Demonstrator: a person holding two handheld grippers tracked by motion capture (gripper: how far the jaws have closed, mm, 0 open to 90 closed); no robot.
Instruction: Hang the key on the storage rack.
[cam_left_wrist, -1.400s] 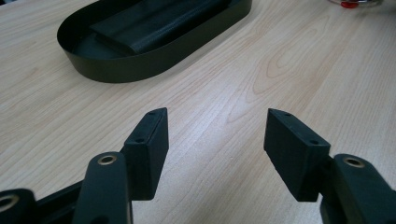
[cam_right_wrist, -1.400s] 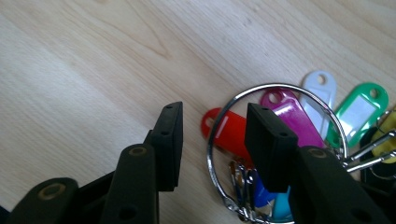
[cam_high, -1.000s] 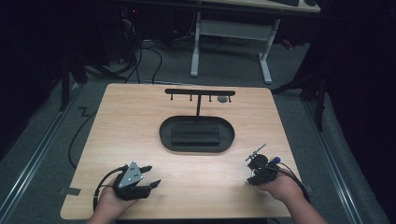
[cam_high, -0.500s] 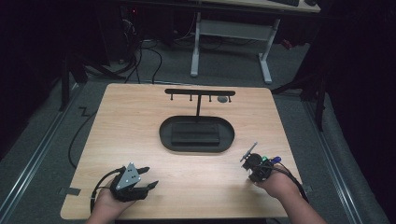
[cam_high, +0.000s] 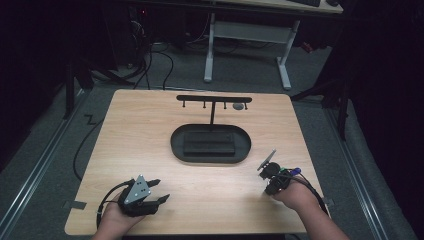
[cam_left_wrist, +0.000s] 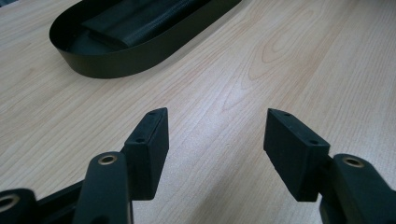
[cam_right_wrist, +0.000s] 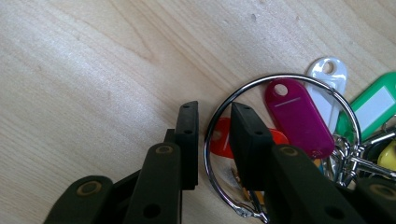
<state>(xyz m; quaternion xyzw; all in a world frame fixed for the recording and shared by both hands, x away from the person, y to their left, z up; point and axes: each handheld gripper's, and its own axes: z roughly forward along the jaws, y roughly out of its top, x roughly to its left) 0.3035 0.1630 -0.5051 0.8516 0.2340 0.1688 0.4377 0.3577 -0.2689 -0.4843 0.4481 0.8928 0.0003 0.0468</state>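
metal key ring (cam_right_wrist: 280, 140) flat on table, coloured tags (cam_right_wrist: 299, 116) attached.

A light wooden table (cam_high: 150, 130) stands on grey carpet (cam_high: 45, 135), with a white-legged desk (cam_high: 245, 35) in the dark behind.

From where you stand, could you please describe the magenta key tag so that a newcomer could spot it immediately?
Start at the wooden table and go to its near right corner, where the right tool has its jaws either side of a large silver key ring. Inside that ring lies the magenta tag, an oval with a small hole at its top, between a red tag and a white tag.
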